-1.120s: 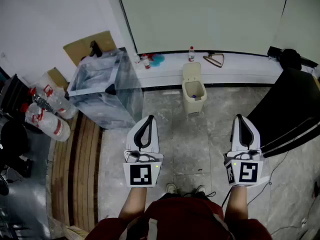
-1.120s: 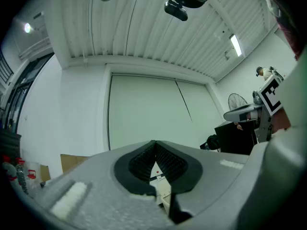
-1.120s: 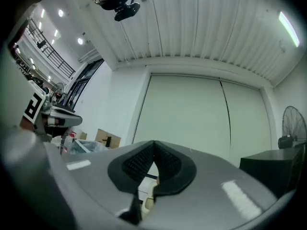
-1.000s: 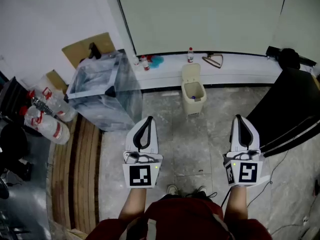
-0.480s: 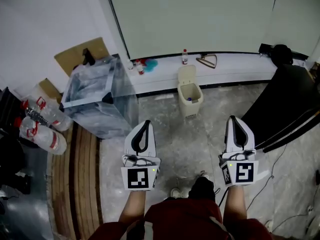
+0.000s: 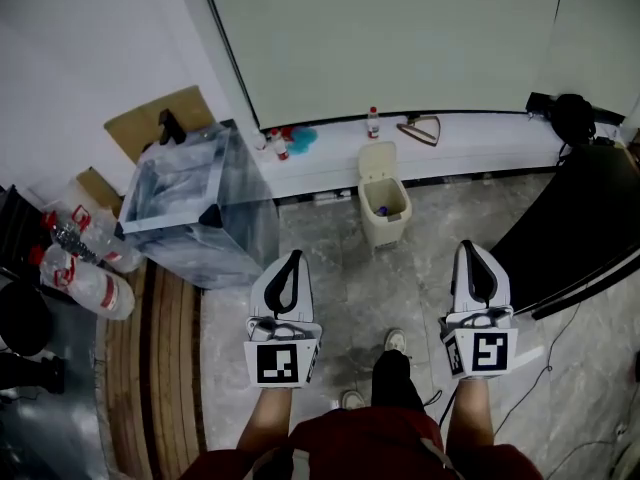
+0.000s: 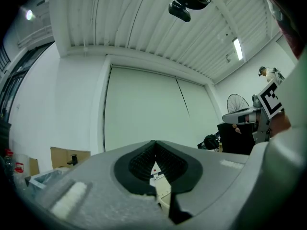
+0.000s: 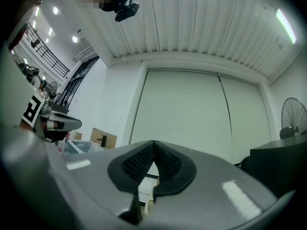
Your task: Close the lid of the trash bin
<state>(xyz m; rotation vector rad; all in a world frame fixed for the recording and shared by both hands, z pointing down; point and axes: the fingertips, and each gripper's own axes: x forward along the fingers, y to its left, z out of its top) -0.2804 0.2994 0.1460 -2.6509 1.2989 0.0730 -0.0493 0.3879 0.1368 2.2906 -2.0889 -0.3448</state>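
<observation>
1. Find the trash bin (image 6: 386, 213) standing on the grey floor (image 6: 380, 288), backed up just beside the white ledge (image 6: 470, 143) under the wall. Cream, mouth open upward, something small and dark inside.
2. Note its lid (image 6: 377, 161) raised upright at the far rim. Hinge line running left to right along the ledge, inner face turned toward the person. By judgement, has to swing forward and down, toward the person, to shut.
3. Read the bin's long axis as vertical. Mouth perhaps a little deeper front to back than wide, though hard to tell from above.
4. Place the bin ahead of both tools and between them: up and right of the left gripper (image 6: 293, 256), up and left of the right gripper (image 6: 468, 247), well apart from each. Call neither clearly nearer; the right one by a shade at most.
5. See both tools side by side, pointing away from the person toward the ledge, about level.
6. Check each gripper view: jaws together tip to tip on both sides, nothing clamped between them.
7. Expect a long reach forward and inward, then closed tips onto the lid's top edge. Little room behind the lid, so likely to be awkward to hook.
8. Farther out: a small bottle (image 6: 372, 123) on the ledge behind the lid, a clear plastic-lined container (image 6: 190, 203) off to the left.
</observation>
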